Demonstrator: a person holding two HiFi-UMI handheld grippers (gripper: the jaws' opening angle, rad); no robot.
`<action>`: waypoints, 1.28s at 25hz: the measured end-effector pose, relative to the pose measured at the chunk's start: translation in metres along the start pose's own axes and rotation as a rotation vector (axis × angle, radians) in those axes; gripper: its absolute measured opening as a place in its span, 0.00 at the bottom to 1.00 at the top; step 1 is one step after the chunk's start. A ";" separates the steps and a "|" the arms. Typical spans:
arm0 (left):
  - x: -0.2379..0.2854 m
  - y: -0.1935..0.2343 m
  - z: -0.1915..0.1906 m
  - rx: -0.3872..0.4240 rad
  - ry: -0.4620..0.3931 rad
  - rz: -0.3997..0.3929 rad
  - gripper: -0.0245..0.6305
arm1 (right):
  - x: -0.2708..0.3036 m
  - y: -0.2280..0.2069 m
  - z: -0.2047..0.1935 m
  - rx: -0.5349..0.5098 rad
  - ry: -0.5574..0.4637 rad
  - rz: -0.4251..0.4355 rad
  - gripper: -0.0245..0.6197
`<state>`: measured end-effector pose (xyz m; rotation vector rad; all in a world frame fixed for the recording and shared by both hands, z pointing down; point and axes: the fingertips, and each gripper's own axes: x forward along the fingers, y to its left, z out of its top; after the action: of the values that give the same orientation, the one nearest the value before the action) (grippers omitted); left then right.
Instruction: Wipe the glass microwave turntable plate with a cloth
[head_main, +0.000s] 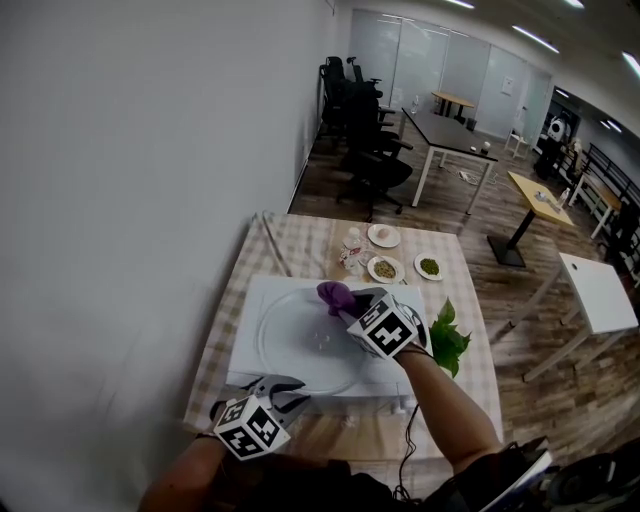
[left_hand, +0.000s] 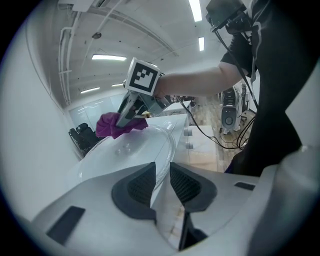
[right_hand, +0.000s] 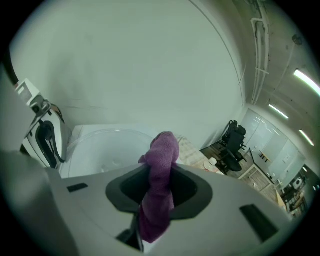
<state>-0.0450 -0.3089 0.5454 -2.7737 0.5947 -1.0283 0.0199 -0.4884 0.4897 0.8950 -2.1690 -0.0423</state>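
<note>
Now | your right gripper (right_hand: 159, 186): jaws clamped on the crumpled purple cloth (right_hand: 162, 160), over the far side of the round clear glass turntable plate (head_main: 290, 345) | plate: flat on the white box (head_main: 262, 296) on the checked-cloth table (head_main: 228, 335) | your left gripper (left_hand: 161, 182): jaws pinched on the plate's near rim.

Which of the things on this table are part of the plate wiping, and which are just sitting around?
In use:
purple cloth
glass turntable plate

Lying about:
small dishes
green leaves
</note>
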 end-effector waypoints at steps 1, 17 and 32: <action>0.001 0.000 0.000 -0.003 -0.002 0.001 0.18 | 0.002 0.008 0.009 0.004 -0.024 0.021 0.21; -0.001 0.001 0.003 -0.007 -0.003 -0.009 0.17 | 0.049 0.125 0.073 -0.171 -0.079 0.242 0.21; -0.002 0.000 0.000 0.001 -0.006 -0.018 0.17 | 0.010 0.064 0.007 -0.042 -0.013 0.156 0.21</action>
<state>-0.0463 -0.3081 0.5444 -2.7856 0.5697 -1.0237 -0.0271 -0.4481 0.5106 0.7011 -2.2352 -0.0166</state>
